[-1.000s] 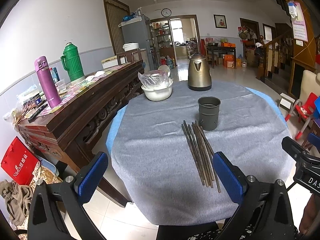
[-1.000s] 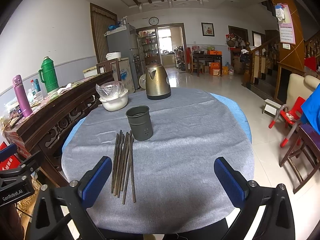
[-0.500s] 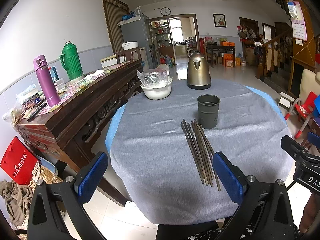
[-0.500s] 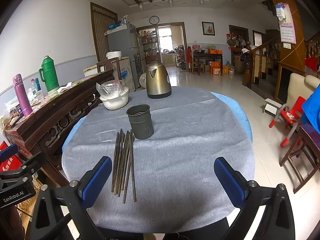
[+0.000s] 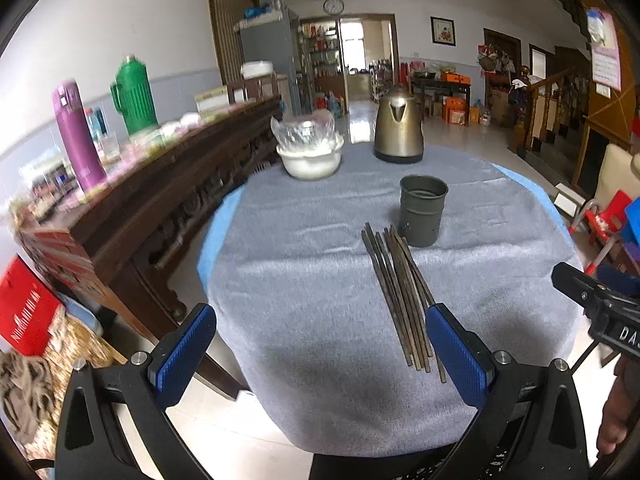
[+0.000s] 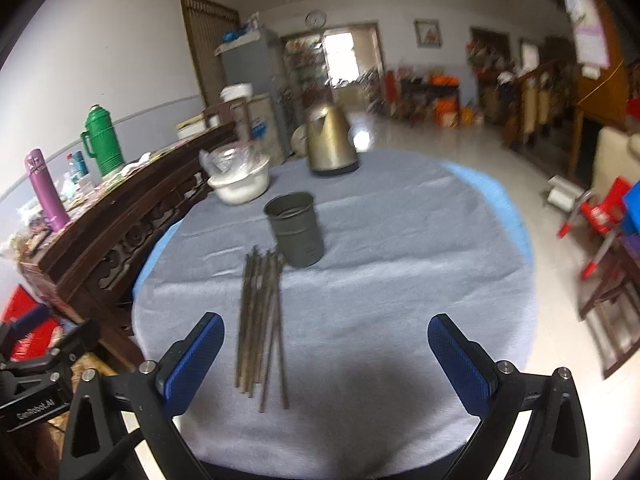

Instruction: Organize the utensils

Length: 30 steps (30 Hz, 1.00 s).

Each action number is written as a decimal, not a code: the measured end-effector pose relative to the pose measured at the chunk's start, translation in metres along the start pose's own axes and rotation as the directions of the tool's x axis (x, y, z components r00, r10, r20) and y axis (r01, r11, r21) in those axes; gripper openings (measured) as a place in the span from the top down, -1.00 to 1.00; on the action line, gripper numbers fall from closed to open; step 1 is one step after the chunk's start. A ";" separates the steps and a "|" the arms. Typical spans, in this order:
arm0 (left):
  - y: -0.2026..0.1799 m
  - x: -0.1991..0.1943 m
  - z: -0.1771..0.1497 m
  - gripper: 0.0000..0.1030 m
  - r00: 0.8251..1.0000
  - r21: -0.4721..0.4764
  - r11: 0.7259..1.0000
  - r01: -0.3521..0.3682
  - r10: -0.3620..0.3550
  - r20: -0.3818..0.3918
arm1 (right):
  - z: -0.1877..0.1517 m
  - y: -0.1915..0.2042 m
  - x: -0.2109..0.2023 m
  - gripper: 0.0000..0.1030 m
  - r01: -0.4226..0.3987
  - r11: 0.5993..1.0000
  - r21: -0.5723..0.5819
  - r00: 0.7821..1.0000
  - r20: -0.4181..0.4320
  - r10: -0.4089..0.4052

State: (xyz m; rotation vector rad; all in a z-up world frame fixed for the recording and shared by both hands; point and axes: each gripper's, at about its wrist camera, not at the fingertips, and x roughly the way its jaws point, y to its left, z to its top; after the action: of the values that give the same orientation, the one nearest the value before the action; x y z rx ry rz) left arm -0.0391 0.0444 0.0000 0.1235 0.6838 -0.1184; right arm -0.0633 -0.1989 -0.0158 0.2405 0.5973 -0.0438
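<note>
Heads up before you go in: both tools are spread wide and holding nothing. Your left tool and right tool are both hovering at the near edge of the round table with the grey cloth.

The bundle of thin dark wooden chopsticks is lying flat on the cloth, fanned out a bit, far tips almost touching the base of the dull grey-green metal cup-shaped holder. From the right wrist view the chopsticks sit around 10 o'clock of center, with the holder just past them at 12.

Stuff I'd watch for:

- The sticks are thin and flat on soft cloth. Pinch too shallow and I'd guess you snag the fabric or roll one away instead of lifting it.
- They're packed side by side, so closing on one likely drags its neighbors, maybe off the near edge, which isn't far from their near ends.
- The holder looks light and tall. Bump it with a stick tip or a tool finger and it could tip or skate on the cloth.
- The right view is blurry, so you're probably moving fast. Slow down before lining up.
- The brass-colored electric kettle and white bowl under plastic wrap sit well behind at 12 and 11, so they shouldn't matter.
</note>
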 end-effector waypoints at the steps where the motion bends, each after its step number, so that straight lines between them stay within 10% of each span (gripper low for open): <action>1: 0.004 0.007 0.001 -1.00 1.000 -0.013 1.000 0.017 -0.017 -0.021 | 0.004 -0.003 0.013 -0.98 -0.043 0.999 0.020 0.999 -0.031 0.043; 9: 0.046 0.077 -0.006 -0.99 0.967 -0.190 0.971 0.144 -0.179 -0.181 | 0.022 0.011 0.102 0.18 -0.266 0.957 0.116 0.937 -0.200 0.285; 21: 0.041 0.159 0.009 0.14 0.879 -0.262 0.920 0.292 -0.366 -0.306 | 0.020 0.036 0.211 0.65 -0.238 0.970 0.042 0.867 -0.441 0.232; 30: 0.016 0.203 0.029 0.24 0.811 -0.299 0.884 0.359 -0.454 -0.369 | 0.015 0.037 0.248 0.84 -0.230 0.973 0.030 0.819 -0.534 0.210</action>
State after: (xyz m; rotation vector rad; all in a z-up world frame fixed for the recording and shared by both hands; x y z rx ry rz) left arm 0.1372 0.0423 -0.1058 -0.2214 1.1589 -0.4431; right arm 0.1538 -0.1595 -0.1351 0.2874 1.1255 0.2696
